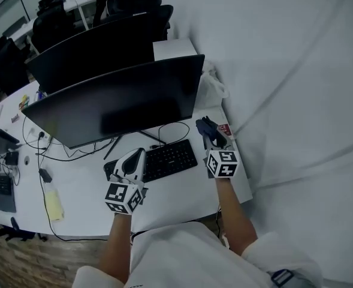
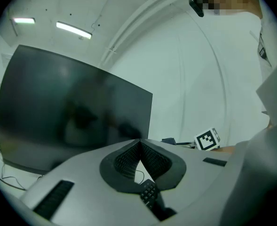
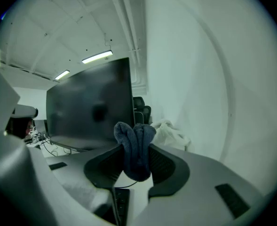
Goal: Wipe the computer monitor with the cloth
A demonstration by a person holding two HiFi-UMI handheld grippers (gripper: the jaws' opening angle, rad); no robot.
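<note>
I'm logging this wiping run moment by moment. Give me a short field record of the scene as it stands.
left tongs: shut, empty, over the left end of the keyboard
right tongs: shut on cloth, right of the keyboard
cloth: dark blue, bunched, looks clear of the monitor
monitor: screen dark, upright on the white desk
wiping: not yet begun
</note>
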